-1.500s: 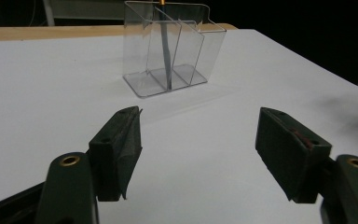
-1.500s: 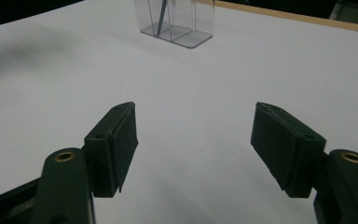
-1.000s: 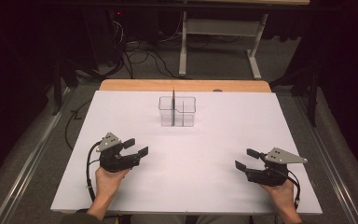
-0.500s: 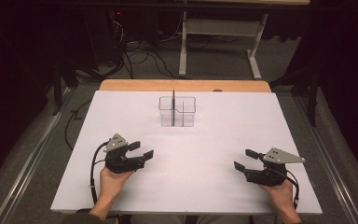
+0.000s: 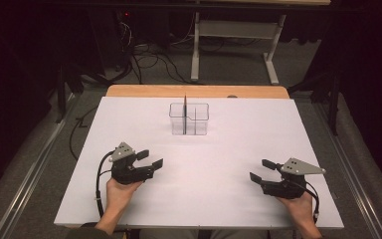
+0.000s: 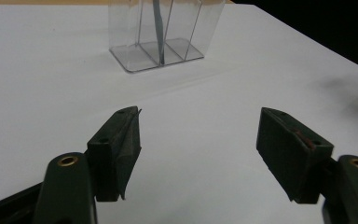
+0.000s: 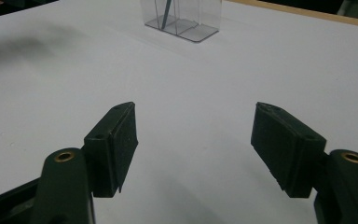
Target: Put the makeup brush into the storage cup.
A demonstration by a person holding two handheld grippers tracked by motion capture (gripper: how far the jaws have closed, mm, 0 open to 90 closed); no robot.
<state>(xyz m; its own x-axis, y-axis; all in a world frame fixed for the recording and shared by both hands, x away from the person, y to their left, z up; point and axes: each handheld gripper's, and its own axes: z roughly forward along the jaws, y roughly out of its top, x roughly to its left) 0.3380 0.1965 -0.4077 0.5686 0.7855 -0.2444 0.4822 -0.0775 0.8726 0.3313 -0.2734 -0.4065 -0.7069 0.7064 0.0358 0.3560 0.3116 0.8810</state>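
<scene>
We see the left gripper [image 5: 149,159] at the near left part of the table, held by the person's left hand [image 5: 118,191]. Its jaws stand wide apart and there is nothing between them; in the left gripper view [image 6: 198,140] only the bare white surface lies in the gap. A black cable [image 5: 98,179] goes from this gripper back along the hand.

The right gripper [image 5: 261,170] is at the near right, held by the right hand [image 5: 298,206], and its jaws are also wide open and hold nothing, as the right gripper view [image 7: 193,137] shows. A grey three-cornered plate [image 5: 302,166] sits on top of it. The two grippers are well apart from each other, and both point toward the middle of the table.

Farther away, near the far edge and about at the middle, stands a clear plastic container [image 5: 189,118] with inner dividers. It is upright on the white table top [image 5: 209,199]. A thin dark stick-like thing [image 5: 184,113] stands in it, next to a divider; from the gripper views it looks blue-grey [image 6: 159,28] and a little tilted [image 7: 166,14], but we cannot tell what it is. The container is well apart from both grippers.

Behind the white top a wooden edge [image 5: 199,91] shows, and beyond it cables [image 5: 154,62] lie on the dark floor beside a grey metal stand [image 5: 234,35].
</scene>
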